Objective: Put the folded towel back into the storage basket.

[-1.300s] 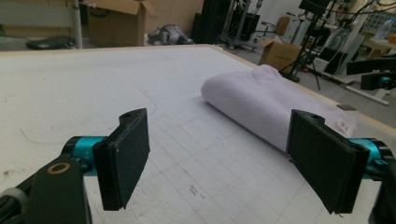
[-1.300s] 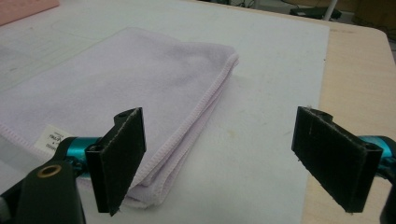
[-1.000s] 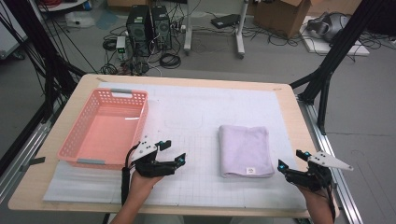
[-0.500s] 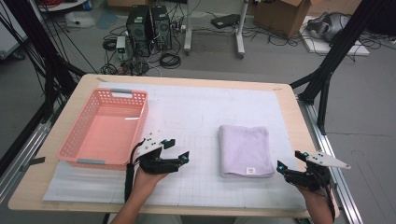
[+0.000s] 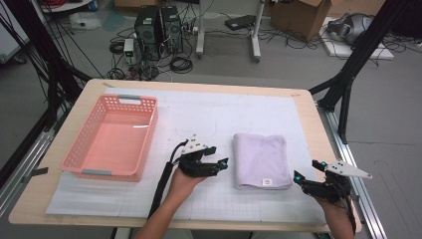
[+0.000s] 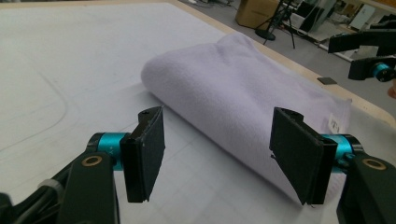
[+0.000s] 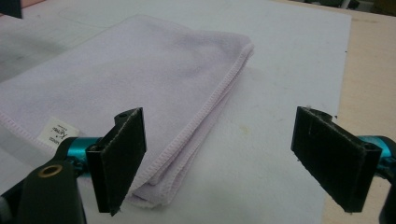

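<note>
Lab or test workshop, not a home. Bare grey concrete floor (image 5: 278, 59) strewn with loose cables (image 5: 181, 63). Two black computer towers (image 5: 158, 25) stand on the floor behind the table. Black metal frame struts (image 5: 356, 64) rise at both sides; aluminium rail (image 5: 343, 149) runs along the table edge. Cardboard boxes (image 5: 298, 15) at the far wall, metal stand legs (image 5: 255, 35) nearby. Plain wooden table (image 5: 308, 104) topped with a white gridded mat (image 5: 249, 109).

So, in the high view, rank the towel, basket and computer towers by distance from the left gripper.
From the left gripper:
1. Towel, just to its right on the mat.
2. Basket, to its left on the table.
3. Computer towers, on the floor beyond the table's far edge.
</note>
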`<state>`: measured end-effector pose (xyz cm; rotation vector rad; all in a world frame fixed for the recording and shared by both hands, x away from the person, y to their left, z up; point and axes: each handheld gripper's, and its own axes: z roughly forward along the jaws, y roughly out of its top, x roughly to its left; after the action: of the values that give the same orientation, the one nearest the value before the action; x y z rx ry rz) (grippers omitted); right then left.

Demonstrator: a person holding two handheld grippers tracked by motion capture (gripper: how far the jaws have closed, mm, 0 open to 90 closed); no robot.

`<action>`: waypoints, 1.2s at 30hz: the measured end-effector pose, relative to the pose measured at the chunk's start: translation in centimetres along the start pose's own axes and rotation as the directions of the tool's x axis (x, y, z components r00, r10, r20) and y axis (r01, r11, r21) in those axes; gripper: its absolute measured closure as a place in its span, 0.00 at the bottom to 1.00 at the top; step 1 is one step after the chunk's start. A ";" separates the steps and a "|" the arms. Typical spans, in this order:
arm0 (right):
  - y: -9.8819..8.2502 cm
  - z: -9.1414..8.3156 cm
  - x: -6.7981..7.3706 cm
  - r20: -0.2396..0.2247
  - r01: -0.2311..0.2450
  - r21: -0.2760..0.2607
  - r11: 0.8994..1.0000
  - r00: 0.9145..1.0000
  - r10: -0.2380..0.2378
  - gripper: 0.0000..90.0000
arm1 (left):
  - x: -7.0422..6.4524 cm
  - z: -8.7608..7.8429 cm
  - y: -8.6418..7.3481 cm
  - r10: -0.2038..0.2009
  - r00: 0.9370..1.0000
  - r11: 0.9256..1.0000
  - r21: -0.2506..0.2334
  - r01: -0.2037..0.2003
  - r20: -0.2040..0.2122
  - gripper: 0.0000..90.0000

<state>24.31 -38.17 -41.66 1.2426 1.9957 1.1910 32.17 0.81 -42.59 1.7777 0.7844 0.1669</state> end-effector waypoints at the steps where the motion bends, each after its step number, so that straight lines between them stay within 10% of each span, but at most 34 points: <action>1: 0.0 0.1 0.0 -0.002 0.004 0.005 1.000 1.000 -0.004 0.19 | 0.0 0.6 0.3 0.004 1.000 1.000 0.009 -0.004 -0.006 0.40; 14: 0.1 0.3 0.1 -0.006 0.008 0.010 1.000 1.000 -0.008 0.19 | -0.7 6.5 0.4 -0.056 0.998 0.987 0.149 0.062 -0.041 0.33; 25: 0.1 0.4 0.1 -0.011 0.001 0.011 1.000 1.000 -0.001 0.19 | -0.2 7.5 0.0 -0.102 0.993 0.970 0.215 0.112 -0.054 0.27; 31: 0.2 0.5 0.3 -0.015 0.004 0.019 1.000 1.000 -0.004 0.19 | -1.2 7.7 -0.2 -0.048 0.999 0.970 0.239 0.053 -0.026 0.59; 36: 0.2 0.5 0.1 -0.015 0.005 0.014 1.000 1.000 -0.005 0.19 | -0.8 7.7 -0.2 -0.114 0.993 0.966 0.231 0.115 -0.014 0.72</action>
<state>24.69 -37.81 -41.76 1.2387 2.0204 1.1888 35.16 -5.82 -45.34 1.9448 0.9357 -0.0016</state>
